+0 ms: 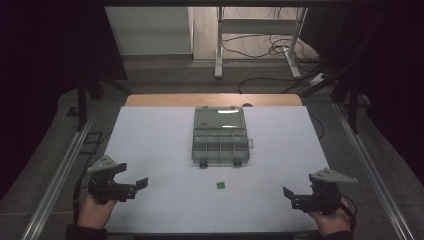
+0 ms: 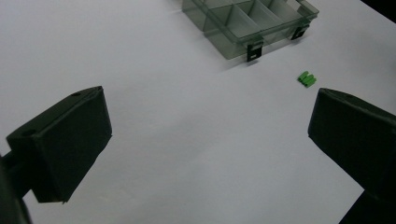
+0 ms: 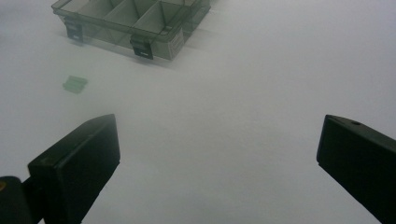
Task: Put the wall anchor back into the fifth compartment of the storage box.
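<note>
Green clip [image 2: 307, 78] ribbed up close, near open organizer box [image 1: 220, 136]; both hand-held grippers spread, empty.

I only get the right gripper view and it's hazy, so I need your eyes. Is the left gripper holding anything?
Observer: No. The left gripper is open and empty, low over the white table at its near left corner.
Operator: Is the smoky clear plastic compartment box lidded?
Observer: No. Its lid lies folded back flat on the far side.
Operator: And the pale blob near it?
Observer: The left gripper view shows it sharply: a small bright green ridged plastic piece, lying on the table apart from the box, in front of its latches.
</note>
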A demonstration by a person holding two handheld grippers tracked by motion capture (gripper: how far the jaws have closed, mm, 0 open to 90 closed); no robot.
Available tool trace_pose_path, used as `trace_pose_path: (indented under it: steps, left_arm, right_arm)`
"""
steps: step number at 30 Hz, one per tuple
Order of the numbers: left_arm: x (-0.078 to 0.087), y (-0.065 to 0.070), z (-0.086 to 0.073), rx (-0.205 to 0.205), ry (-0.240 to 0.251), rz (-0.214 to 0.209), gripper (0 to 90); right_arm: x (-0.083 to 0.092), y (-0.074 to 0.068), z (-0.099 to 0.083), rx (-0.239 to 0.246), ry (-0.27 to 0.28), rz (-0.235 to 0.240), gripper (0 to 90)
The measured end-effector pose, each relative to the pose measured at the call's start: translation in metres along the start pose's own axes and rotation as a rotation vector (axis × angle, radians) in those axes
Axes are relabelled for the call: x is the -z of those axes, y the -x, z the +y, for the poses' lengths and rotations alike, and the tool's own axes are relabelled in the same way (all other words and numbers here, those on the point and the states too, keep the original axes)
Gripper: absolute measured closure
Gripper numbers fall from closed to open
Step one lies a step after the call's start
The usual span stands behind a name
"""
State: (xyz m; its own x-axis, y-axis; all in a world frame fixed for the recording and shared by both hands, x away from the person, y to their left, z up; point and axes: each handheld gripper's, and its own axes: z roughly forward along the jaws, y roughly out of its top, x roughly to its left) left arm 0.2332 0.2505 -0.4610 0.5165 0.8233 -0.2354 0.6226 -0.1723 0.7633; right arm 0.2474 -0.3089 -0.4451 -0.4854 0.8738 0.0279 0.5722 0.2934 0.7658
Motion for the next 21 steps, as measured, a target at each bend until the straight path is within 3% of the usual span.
trace_pose_path:
  steps: [10,21]
  left_arm:
    - [-0.014,0.006,0.007,-0.037,-0.014,0.002,0.0]
    - [-0.034,0.011,0.02,-0.073,-0.036,-0.032,0.0]
  right_arm:
    - [0.0,0.0,0.0,-0.002,-0.001,0.002,0.0]
    - [-0.001,0.0,0.0,-0.004,-0.004,0.003,0.0]
